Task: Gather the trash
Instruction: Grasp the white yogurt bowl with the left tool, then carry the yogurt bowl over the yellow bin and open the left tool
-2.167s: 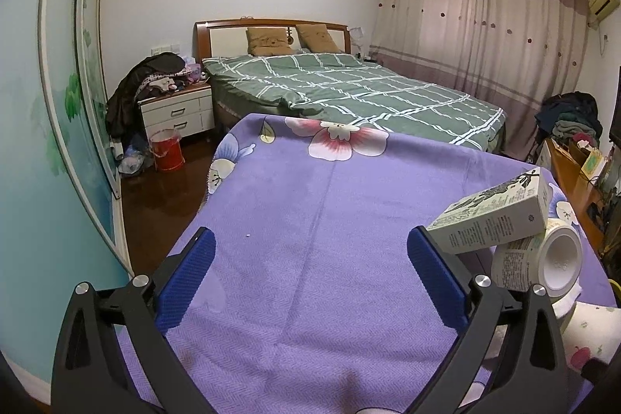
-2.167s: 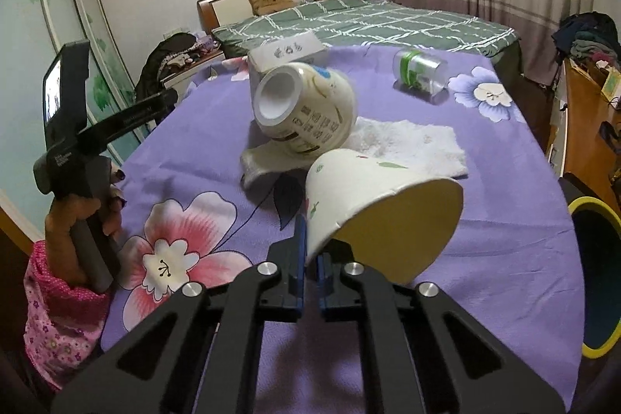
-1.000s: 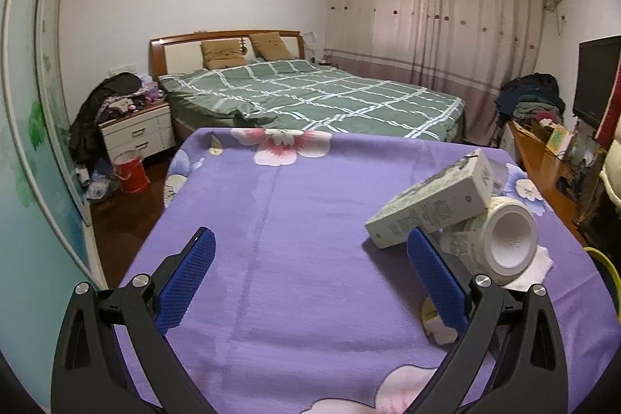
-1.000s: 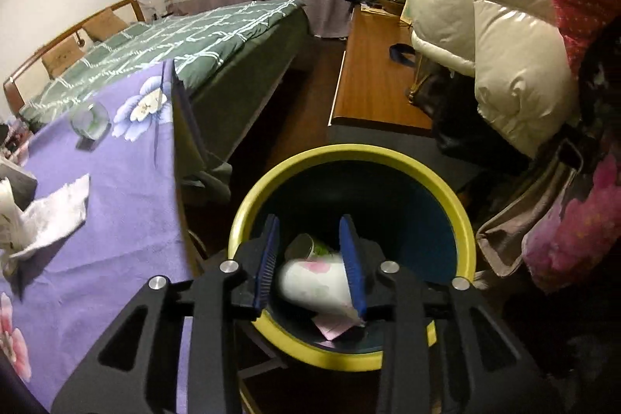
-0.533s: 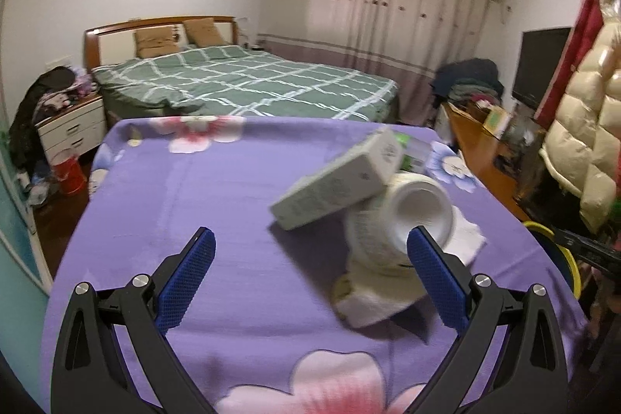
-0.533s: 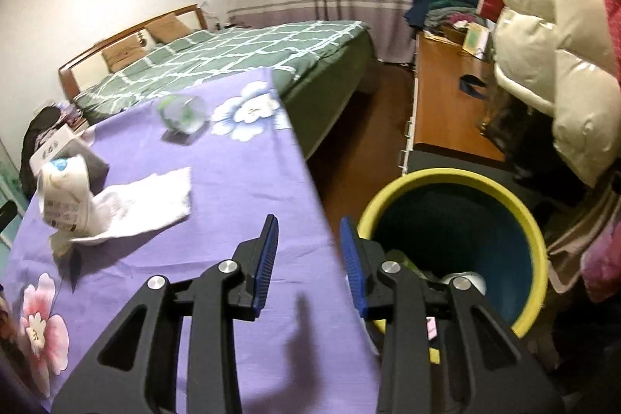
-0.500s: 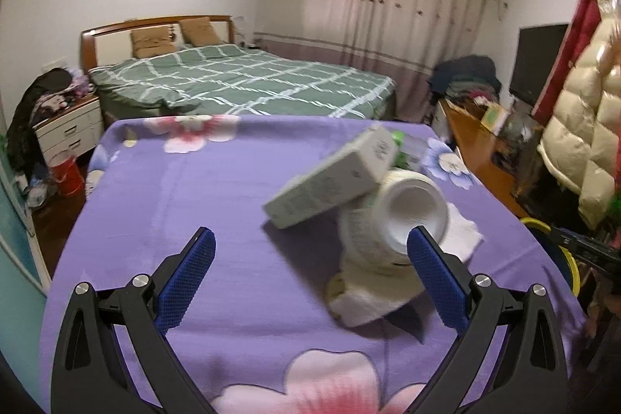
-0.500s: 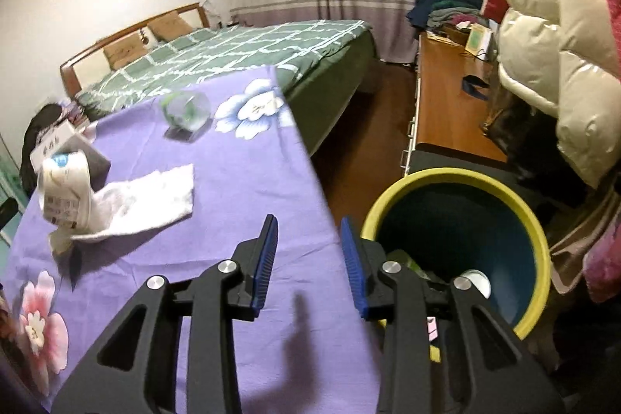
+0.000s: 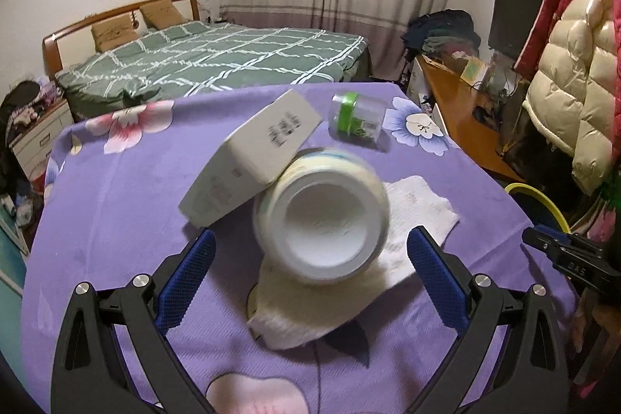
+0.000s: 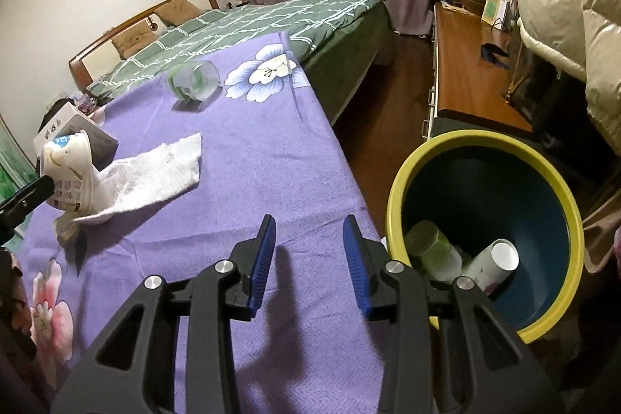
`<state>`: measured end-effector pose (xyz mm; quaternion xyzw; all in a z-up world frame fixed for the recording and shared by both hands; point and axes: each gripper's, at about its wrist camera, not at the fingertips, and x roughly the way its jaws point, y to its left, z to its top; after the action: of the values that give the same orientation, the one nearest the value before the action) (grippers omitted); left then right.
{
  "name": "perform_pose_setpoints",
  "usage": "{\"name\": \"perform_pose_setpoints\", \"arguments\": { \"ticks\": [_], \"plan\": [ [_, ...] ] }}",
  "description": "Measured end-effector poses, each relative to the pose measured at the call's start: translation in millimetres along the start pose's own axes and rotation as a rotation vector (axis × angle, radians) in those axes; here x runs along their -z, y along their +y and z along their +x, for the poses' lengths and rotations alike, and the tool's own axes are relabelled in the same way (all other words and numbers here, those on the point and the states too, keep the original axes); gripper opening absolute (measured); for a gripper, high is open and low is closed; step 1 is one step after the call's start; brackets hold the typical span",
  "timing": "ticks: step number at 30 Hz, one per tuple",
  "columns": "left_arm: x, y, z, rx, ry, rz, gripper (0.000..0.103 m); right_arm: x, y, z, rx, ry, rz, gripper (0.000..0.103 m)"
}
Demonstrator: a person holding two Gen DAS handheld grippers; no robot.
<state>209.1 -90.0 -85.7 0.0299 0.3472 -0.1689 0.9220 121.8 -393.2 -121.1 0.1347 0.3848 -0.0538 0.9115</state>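
Observation:
A white paper bowl [image 9: 321, 216] lies on its side on the purple flowered tablecloth [image 9: 116, 189], its base toward me, on a white tissue [image 9: 411, 216]. A white carton box [image 9: 252, 158] leans on the bowl. A clear plastic cup with a green band [image 9: 355, 119] lies behind them. My left gripper [image 9: 310, 258] is open, its blue pads on either side of the bowl. My right gripper [image 10: 308, 255] is open and empty above the table's right edge, beside the yellow-rimmed bin [image 10: 485, 142]. The bin holds a paper cup [image 10: 493, 264] and a green cup [image 10: 432, 249]. The bowl [image 10: 71, 177], tissue [image 10: 155, 169], box [image 10: 73, 127] and clear cup [image 10: 194, 80] also show in the right wrist view.
A bed with a green checked cover [image 9: 217, 57] stands behind the table. A wooden desk [image 10: 469, 64] and a cream puffy jacket [image 10: 570, 2] are at the right, near the bin. The right gripper's body [image 9: 570, 258] shows at the right edge of the left wrist view.
My left gripper has swung right and closed in on the bowl. My right gripper let the paper cup drop into the bin and has moved back over the table edge.

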Motion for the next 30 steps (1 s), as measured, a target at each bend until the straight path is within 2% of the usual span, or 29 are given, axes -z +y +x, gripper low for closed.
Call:
{"name": "perform_pose_setpoints", "arguments": {
  "ticks": [3, 5, 7, 14, 22, 30],
  "plan": [
    [-3.3, -5.2, 7.6, -0.007, 0.012, 0.011, 0.091, 0.9, -1.8, 0.5, -0.013, 0.003, 0.005, 0.035],
    [-4.9, -5.0, 14.7, 0.0, 0.028, 0.007, 0.081, 1.7, -3.5, 1.5, -0.02, 0.007, 0.011, 0.035],
    [-5.9, -3.0, 20.4, 0.002, 0.035, -0.007, 0.08, 2.8, -4.3, 2.9, -0.027, 0.015, 0.014, 0.035],
    [-6.6, -5.3, 18.0, 0.018, 0.018, 0.005, 0.079, 3.3, -4.9, 0.5, -0.035, 0.014, 0.017, 0.035],
    [-13.9, -14.2, -21.7, 0.044, -0.021, 0.033, 0.079, 3.3, -5.0, -0.7, -0.043, 0.013, 0.023, 0.035],
    [-30.6, -4.5, -50.1, 0.085, -0.024, 0.008, 0.078, 2.3, -6.2, 0.7, -0.054, 0.012, 0.032, 0.035]
  ]
}}
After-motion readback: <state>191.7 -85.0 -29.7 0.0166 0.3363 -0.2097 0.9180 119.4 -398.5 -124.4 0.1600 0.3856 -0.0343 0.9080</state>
